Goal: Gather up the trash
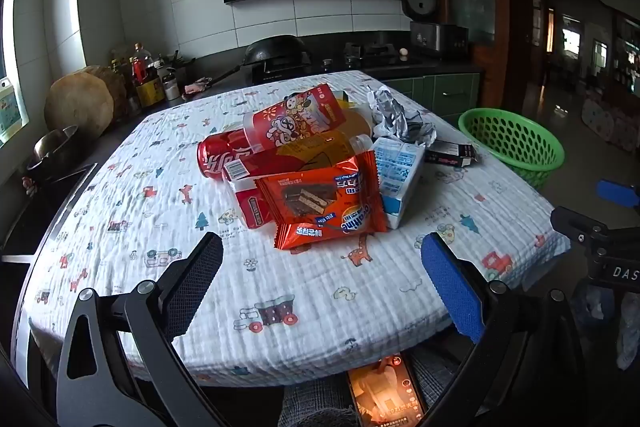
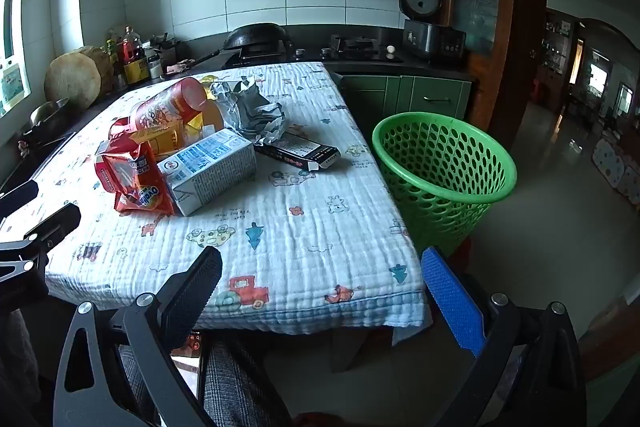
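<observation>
Both hand-held grippers, left [image 1: 322,267] and right [image 2: 322,277], gape wide, holding nothing. Trash pile [image 1: 308,163] lies on the desk [image 1: 280,291] just ahead of the left one; green basket [image 2: 444,163] stands beside the desk.

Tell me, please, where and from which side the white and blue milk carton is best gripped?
Grip the milk carton across its long flat sides, near the middle, coming from above and the near side. It lies tipped on the tablecloth, leaning against the orange wrapper; its right side is clear, so the open right tongs probably suit.

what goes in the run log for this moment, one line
left tongs open, empty | right tongs open, empty | trash pile on table | green basket empty
</observation>
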The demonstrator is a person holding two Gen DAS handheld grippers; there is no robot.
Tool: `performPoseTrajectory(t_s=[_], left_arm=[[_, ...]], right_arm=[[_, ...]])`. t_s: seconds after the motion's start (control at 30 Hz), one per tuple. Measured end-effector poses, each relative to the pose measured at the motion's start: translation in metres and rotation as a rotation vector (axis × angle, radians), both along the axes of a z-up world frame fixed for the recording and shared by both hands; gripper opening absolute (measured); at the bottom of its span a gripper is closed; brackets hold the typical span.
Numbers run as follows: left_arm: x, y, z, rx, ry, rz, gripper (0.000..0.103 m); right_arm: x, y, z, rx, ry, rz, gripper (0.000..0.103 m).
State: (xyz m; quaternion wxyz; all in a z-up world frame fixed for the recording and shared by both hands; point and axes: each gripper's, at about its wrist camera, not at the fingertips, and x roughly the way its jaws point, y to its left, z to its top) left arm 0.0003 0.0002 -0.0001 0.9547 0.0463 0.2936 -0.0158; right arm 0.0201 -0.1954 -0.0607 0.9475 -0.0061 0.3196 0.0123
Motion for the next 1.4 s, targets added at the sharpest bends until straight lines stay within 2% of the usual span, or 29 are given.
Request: performPoseTrajectory(t_s=[1.4], left_arm=[[0.0056,0.0084,-0.0039,-0.005,-0.005,0.007,0.098]], right_arm=[[0.0055,0.0092,-0.0026,-0.005,0.009,0.022,0.097]])
